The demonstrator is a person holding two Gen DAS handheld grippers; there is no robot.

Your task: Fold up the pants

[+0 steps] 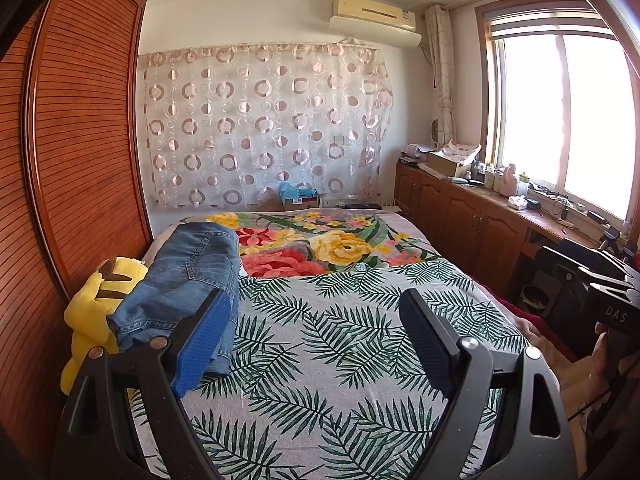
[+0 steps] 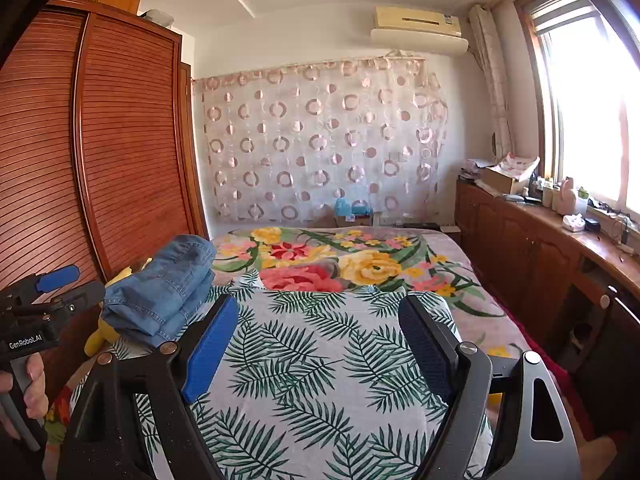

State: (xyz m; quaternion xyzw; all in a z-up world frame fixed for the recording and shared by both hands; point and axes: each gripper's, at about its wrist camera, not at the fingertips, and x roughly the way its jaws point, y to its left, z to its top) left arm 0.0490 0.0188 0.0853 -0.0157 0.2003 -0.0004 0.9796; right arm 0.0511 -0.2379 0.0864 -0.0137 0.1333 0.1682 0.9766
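The bed (image 1: 320, 320) carries the pants (image 1: 188, 280), already folded into a stack at its left edge, against a yellow plush toy (image 1: 92, 304). Both the left tongs (image 1: 316, 324) and the right tongs (image 2: 318, 332) hang wide open over the bedcover and hold nothing, so folding looks finished; next needs only a check of the stack.

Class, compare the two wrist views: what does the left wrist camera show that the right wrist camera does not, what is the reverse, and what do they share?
Only the left wrist view shows most of the yellow plush toy beside the jeans and the right gripper's body at its right edge.

Only the right wrist view shows a hand holding the left gripper at its left edge.

Both share the folded jeans, the leaf-print sheet, the floral blanket, the wardrobe and open, empty fingers.
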